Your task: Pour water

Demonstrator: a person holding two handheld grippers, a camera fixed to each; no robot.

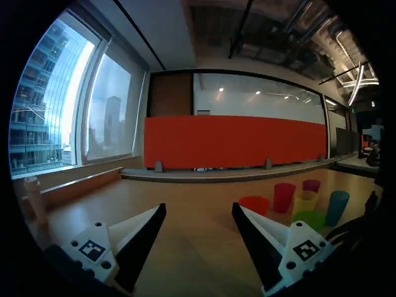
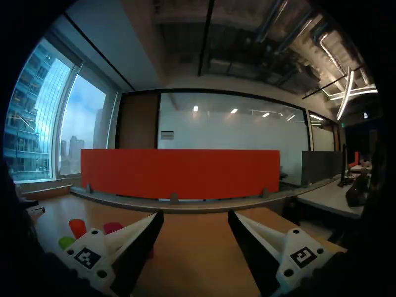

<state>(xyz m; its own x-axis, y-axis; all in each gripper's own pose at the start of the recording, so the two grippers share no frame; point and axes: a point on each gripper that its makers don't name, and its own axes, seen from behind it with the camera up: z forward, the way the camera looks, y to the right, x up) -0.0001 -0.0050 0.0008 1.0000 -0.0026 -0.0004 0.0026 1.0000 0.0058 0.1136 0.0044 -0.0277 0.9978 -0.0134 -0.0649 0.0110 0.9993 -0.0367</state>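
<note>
— Where do the cups (image 1: 297, 203) stand?
— On the wooden table (image 1: 198, 267), on the near side of the orange divider (image 1: 232, 141), before its right end as the left gripper view has it. There are six in a tight cluster. An orange cup (image 1: 254, 204) is closest to the divider's middle. A red cup (image 1: 284, 196) and a magenta cup (image 1: 311, 185) are nearest the divider. A yellow cup (image 1: 304, 202) and a green cup (image 1: 312, 219) are farther out from it, and a blue cup (image 1: 337, 207) is toward its right end
— Any water in them?
— I cannot tell; from this low angle their insides are hidden
— And the left gripper (image 1: 198, 205)?
— Its fingers (image 1: 143, 232) are spread wide with nothing between them, pointing at the divider's middle. The cups sit off beside one finger, not touching it
— The right gripper (image 2: 195, 213)?
— Likewise spread apart and holding nothing, facing the divider. In the right gripper view the orange cup (image 2: 77, 227), the magenta cup (image 2: 113, 227) and the green cup (image 2: 66, 242) show before the divider's left end, and a sliver of red is partly hidden behind one finger
— Anything else?
— A tall pale brown thing (image 1: 33, 198) stands well off the divider's left end, below the window (image 1: 54, 109). It is too blurred at the edge to say what it is
</note>
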